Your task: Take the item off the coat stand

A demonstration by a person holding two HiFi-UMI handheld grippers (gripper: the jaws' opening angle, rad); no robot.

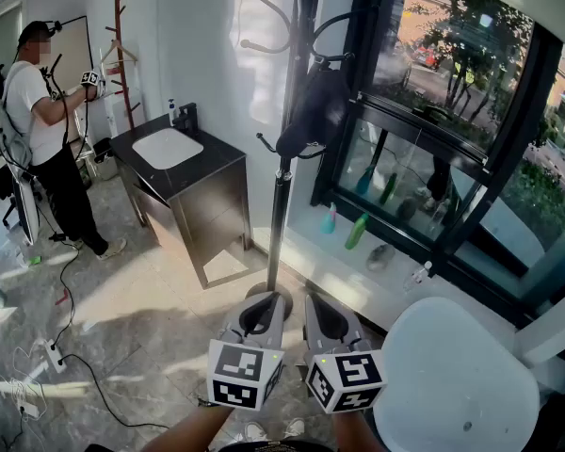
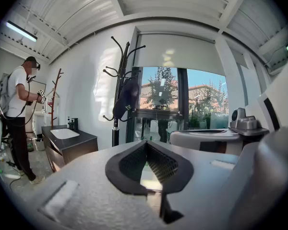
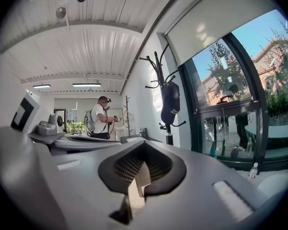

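Observation:
A black coat stand (image 1: 282,186) rises in front of me by the window. A dark bag-like item (image 1: 309,111) hangs from one of its hooks at mid height. Both grippers are low in the head view, side by side and well short of the stand's base. The left gripper (image 1: 262,316) and the right gripper (image 1: 326,316) are both shut with nothing between the jaws. In the left gripper view the item (image 2: 126,98) hangs on the stand (image 2: 115,131) far beyond the shut gripper (image 2: 145,142). The right gripper view also shows the item (image 3: 170,103) far beyond the shut gripper (image 3: 143,145).
A dark cabinet with a white basin (image 1: 169,149) stands left of the stand. A person (image 1: 45,121) works at a wooden coat rack (image 1: 122,50) at far left. Bottles (image 1: 357,231) line the window ledge. A white round seat (image 1: 452,375) is at lower right. Cables (image 1: 52,354) lie on the floor.

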